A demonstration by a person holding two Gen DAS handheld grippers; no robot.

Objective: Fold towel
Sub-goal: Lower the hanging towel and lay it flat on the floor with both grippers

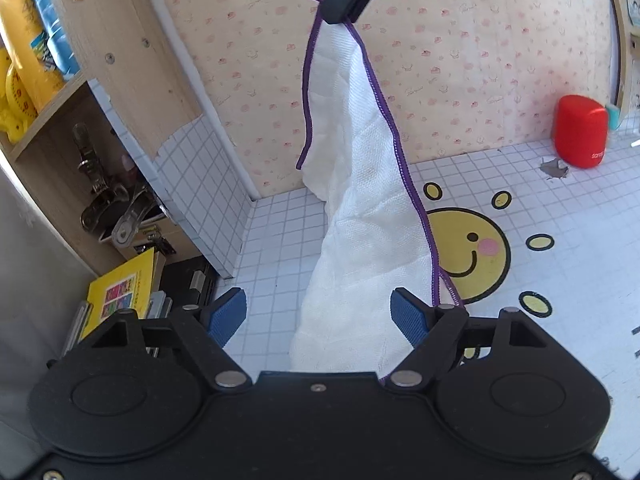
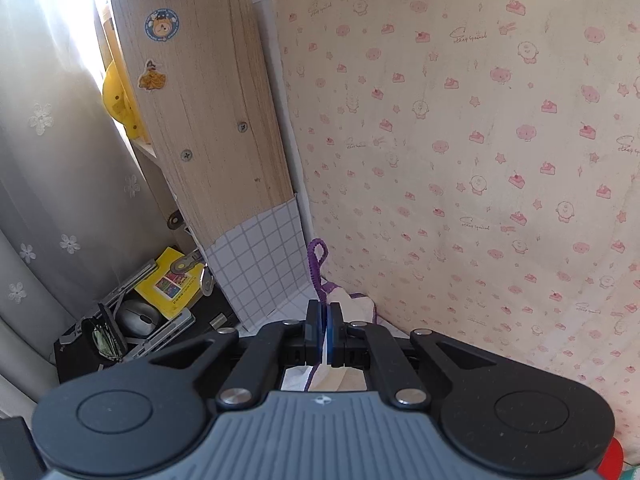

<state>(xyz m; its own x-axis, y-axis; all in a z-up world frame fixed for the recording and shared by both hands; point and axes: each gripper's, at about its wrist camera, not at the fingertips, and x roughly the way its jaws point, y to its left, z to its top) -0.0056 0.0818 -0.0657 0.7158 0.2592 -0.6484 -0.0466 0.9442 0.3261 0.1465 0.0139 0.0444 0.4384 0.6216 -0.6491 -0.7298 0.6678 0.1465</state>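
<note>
A white towel (image 1: 360, 208) with purple edging is seen hanging in the air above the tiled counter (image 1: 540, 208), pinched near an upper corner by the right gripper (image 1: 340, 12), whose jaws are clenched on the cloth. Its long axis runs from that raised corner down and toward the left gripper (image 1: 320, 314), and the lower end passes between that gripper's blue pads (image 1: 226, 312), which are spread wide with nothing held. The purple hem (image 1: 404, 168) is shown running down the towel's right side and ending close beside the right-hand pad. The left gripper is therefore judged to be the nearer one to the free lower end, and any grasp there would turn on that hem lying slightly right of the gap's centre. Whether the towel is being raised for a fold or lifted again afterwards cannot be settled here. Only the right wrist view shows the pinch closely: the purple hanging loop (image 2: 316, 256) standing above the shut jaws and a little cloth below them. Only the left wrist view shows the hanging length, the smiling sun print (image 1: 472, 252) and a red speaker (image 1: 580, 136).
</note>
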